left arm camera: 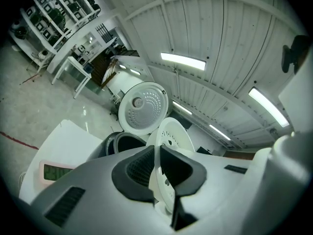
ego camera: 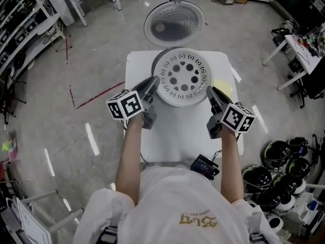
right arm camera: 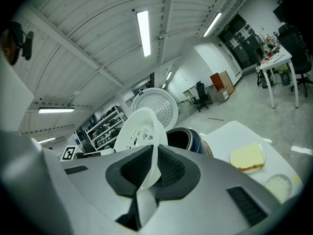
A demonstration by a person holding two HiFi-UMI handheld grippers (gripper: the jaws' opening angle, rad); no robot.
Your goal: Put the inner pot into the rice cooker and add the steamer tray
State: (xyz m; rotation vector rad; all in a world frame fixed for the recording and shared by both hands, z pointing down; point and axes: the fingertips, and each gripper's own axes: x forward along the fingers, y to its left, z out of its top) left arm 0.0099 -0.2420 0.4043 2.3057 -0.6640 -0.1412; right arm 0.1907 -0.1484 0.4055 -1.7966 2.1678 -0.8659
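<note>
A white round steamer tray (ego camera: 183,76) with several holes hangs level over the table's far end, gripped at two opposite rims. My left gripper (ego camera: 153,87) is shut on its left rim and my right gripper (ego camera: 209,91) on its right rim. In the left gripper view the tray's thin edge (left arm camera: 165,173) runs between the dark pads. In the right gripper view the tray (right arm camera: 139,129) is pinched the same way. The rice cooker's dark opening (left arm camera: 123,143) (right arm camera: 182,138) lies just beyond the tray, with its lid (ego camera: 174,24) (left arm camera: 143,106) (right arm camera: 156,105) standing open. From the head view the tray hides the cooker's body.
The white table (ego camera: 183,131) carries a yellow block on a plate (right arm camera: 247,156) (ego camera: 224,87) at the right, a small dish (right arm camera: 279,186) and a black device (ego camera: 204,165) at the near edge. Dark round items (ego camera: 269,177) lie on the floor at right. Shelving (ego camera: 20,19) stands at left.
</note>
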